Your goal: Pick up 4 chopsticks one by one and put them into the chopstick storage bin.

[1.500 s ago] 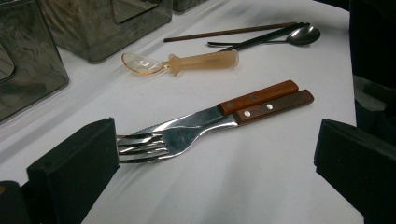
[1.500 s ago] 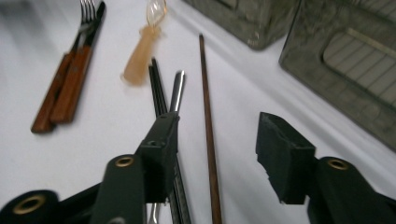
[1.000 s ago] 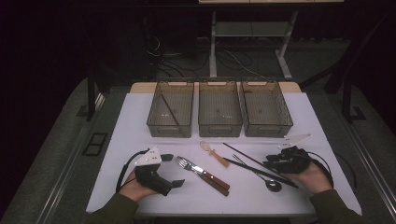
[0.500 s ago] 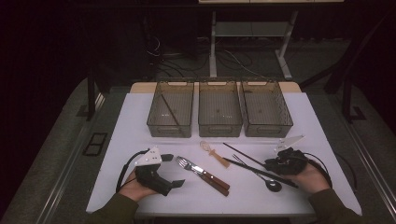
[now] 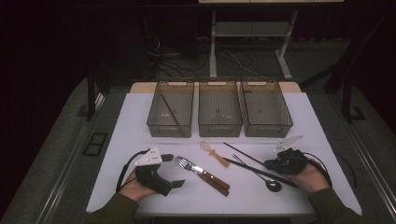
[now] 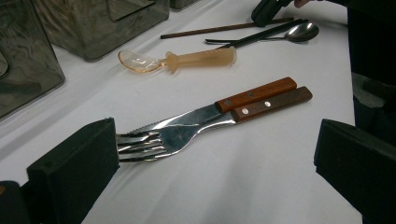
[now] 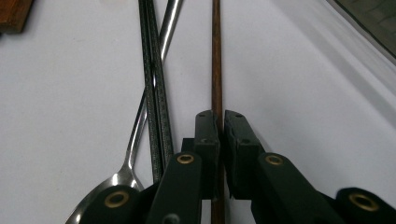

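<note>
While the left tongs (image 5: 172, 171) sit idle at 7 o'clock on the table (image 5: 140, 121), wide open with nothing held, all the work is on the right. The fork (image 6: 159, 140) lies loose between the left jaws, neither pad pressing it, with the knife (image 6: 261, 91) touching alongside. An amber spoon (image 6: 187, 59) lies just past them toward 12.

Centre-right: the black chopsticks (image 7: 152, 70) and the metal spoon (image 7: 140, 126) cross each other, just beside the brown chopstick (image 7: 216, 56) at its 9 o'clock in the right gripper view.

Right tongs (image 7: 221, 121), 4 o'clock on the table: jaws have just been closing and now stand nearly together, pads pinching the brown chopstick near its right-hand end. The stick lies flat on the table, running from the tongs toward 10 o'clock. Step in hand looks like the pickup.

To do it well, I'd say:
- Confirm the pinch is firm before lifting; a thin round stick rolls out of flat pads easily.
- Lift straight up first. The black pair and the spoon handle are close at 9 o'clock, so any sideways drag would likely disturb them.
- The grip is near one end, so expect the far tip to droop; keep the wrist level and raise it enough to clear the bin walls.
- Likely target is the left bin (image 5: 154, 122) at 11 o'clock, which already holds a dark stick (image 5: 169, 110). Align the chopstick with the bin's long axis before lowering.
- Keep the left tongs parked.
</note>
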A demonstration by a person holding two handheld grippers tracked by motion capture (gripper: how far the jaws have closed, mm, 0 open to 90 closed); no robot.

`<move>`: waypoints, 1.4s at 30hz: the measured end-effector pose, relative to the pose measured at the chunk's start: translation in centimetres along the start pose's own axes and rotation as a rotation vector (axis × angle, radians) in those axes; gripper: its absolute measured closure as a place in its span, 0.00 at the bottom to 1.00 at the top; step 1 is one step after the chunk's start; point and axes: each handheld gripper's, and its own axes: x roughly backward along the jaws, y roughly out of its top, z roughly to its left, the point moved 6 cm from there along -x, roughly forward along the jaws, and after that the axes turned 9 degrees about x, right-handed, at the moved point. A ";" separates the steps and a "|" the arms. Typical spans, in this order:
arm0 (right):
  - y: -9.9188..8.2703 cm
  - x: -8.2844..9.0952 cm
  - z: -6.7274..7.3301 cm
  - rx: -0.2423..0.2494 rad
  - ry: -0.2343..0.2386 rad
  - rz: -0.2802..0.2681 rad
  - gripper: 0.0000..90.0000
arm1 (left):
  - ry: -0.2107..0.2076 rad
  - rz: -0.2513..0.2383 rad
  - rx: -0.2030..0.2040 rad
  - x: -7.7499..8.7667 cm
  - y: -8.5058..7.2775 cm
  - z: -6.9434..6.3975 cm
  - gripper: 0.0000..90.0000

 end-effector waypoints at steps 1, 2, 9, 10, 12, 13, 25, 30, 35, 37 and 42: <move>0.0 0.0 0.0 0.001 0.001 0.000 0.94 | 0.000 0.001 -0.001 0.0 0.0 0.0 0.00; 0.0 0.0 0.0 0.005 0.000 0.001 0.94 | 0.000 0.002 -0.002 0.0 0.0 0.0 0.00; 0.1 0.1 0.0 -0.005 0.008 0.002 0.94 | -0.001 0.004 -0.002 0.0 0.0 0.0 0.00; 0.1 0.1 0.0 -0.006 0.010 0.001 0.94 | 0.001 0.005 -0.004 0.0 0.0 0.0 0.00; 0.1 0.2 -0.1 -0.009 0.010 -0.006 0.94 | 0.001 0.005 -0.003 0.0 0.0 0.0 0.00; 0.1 0.3 -0.1 -0.011 0.012 -0.013 0.94 | 0.001 0.004 -0.007 0.0 0.0 0.0 0.00; 0.6 1.7 -0.5 -0.037 0.018 -0.092 0.94 | 0.001 0.003 -0.005 0.0 0.0 0.0 0.00; 0.9 2.4 -0.7 -0.039 0.020 -0.126 0.94 | 0.002 0.003 -0.003 0.0 0.0 0.0 0.00; 1.2 3.1 -0.8 -0.051 0.026 -0.175 0.94 | 0.001 0.006 -0.007 0.0 0.0 0.0 0.00; 1.3 3.4 -0.9 -0.055 0.027 -0.189 0.94 | 0.001 0.004 -0.004 0.0 0.0 0.1 0.00; 1.6 3.9 -1.0 -0.057 0.023 -0.224 0.94 | 0.001 0.004 -0.006 0.0 0.0 0.0 0.00</move>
